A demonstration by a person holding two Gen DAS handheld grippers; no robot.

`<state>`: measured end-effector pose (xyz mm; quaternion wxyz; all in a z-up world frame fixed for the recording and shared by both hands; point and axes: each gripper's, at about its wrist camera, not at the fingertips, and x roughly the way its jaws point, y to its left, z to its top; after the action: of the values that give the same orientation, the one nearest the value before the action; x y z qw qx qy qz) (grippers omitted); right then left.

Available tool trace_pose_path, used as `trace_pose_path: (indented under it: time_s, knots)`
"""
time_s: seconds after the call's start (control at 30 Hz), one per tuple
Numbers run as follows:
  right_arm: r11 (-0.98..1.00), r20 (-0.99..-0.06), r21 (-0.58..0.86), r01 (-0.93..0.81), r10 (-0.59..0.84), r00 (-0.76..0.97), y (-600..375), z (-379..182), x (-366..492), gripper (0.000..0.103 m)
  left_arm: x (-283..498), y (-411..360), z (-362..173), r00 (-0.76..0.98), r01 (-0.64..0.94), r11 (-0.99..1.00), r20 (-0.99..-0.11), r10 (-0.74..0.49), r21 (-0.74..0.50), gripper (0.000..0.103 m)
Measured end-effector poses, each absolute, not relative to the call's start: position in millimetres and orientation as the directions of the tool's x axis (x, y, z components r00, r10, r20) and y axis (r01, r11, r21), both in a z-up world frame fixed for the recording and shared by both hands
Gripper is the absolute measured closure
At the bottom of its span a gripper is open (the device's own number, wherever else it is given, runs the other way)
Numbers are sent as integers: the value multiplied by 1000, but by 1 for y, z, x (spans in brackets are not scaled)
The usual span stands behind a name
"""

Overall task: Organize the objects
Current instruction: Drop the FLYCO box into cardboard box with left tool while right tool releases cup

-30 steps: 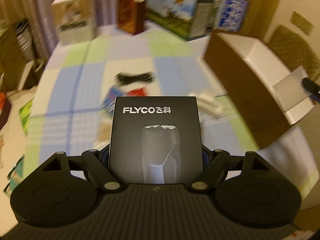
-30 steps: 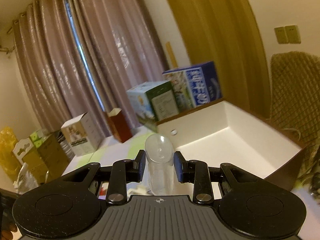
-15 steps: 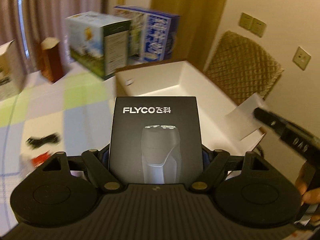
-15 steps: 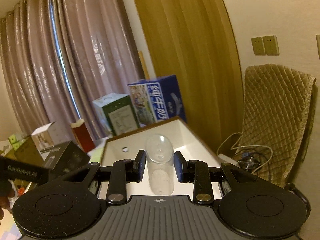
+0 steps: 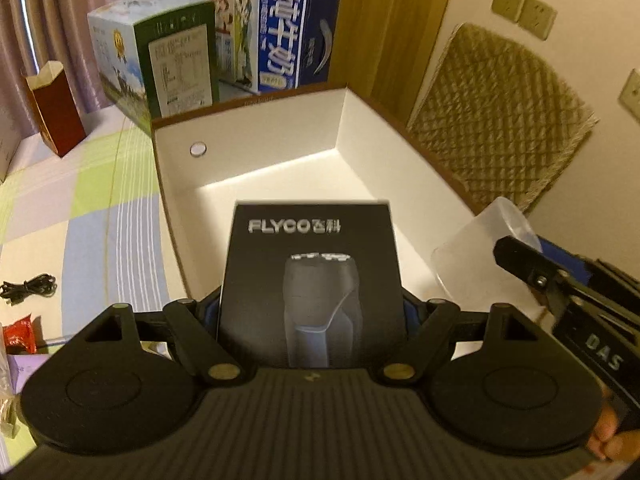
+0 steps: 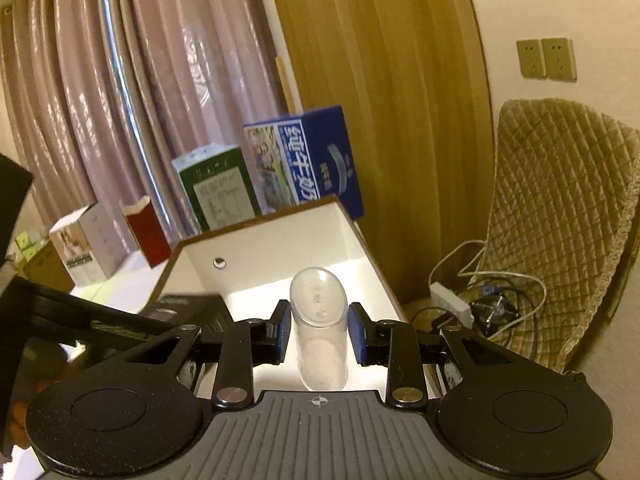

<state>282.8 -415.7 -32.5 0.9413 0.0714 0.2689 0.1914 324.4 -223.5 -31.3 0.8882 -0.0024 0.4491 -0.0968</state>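
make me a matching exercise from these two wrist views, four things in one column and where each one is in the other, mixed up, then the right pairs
Things:
1. black shaver box
2. clear plastic cup
3. black cable
4. blue milk carton

Places:
A. lying loose on the checked tablecloth, left of the big box
B. standing behind the far wall of the white-lined open box
C. clamped in the left gripper
D. clamped in the right gripper, over the open box

Pairs: 1-C, 2-D, 3-A, 4-B
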Motion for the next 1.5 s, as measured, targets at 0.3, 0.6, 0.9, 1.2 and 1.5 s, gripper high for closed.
trace_pose_path:
  time_s: [0.3, 0.6, 0.9, 1.2, 1.5]
  knots:
    - [910, -507, 240, -338, 414, 756, -416, -41, 296, 75, 347, -241, -51, 556, 155, 987, -822, -125, -45, 27]
    - [903, -535, 243, -353, 428, 728, -414, -46, 308, 75, 361, -242, -65, 539, 128, 989, -831, -135, -77, 23]
    - [901, -548, 249, -357, 434, 715, -410, -48, 317, 55, 358, -235, -63, 538, 135, 988, -833, -130, -67, 17]
    - [889, -554, 258, -377, 456, 697, -412, -37, 306, 30, 338, -221, -44, 567, 161, 985, -812, -140, -58, 13]
    - [885, -587, 264, -382, 462, 665, -412, -26, 287, 15, 307, -200, -24, 583, 135, 988, -801, -137, -70, 8]
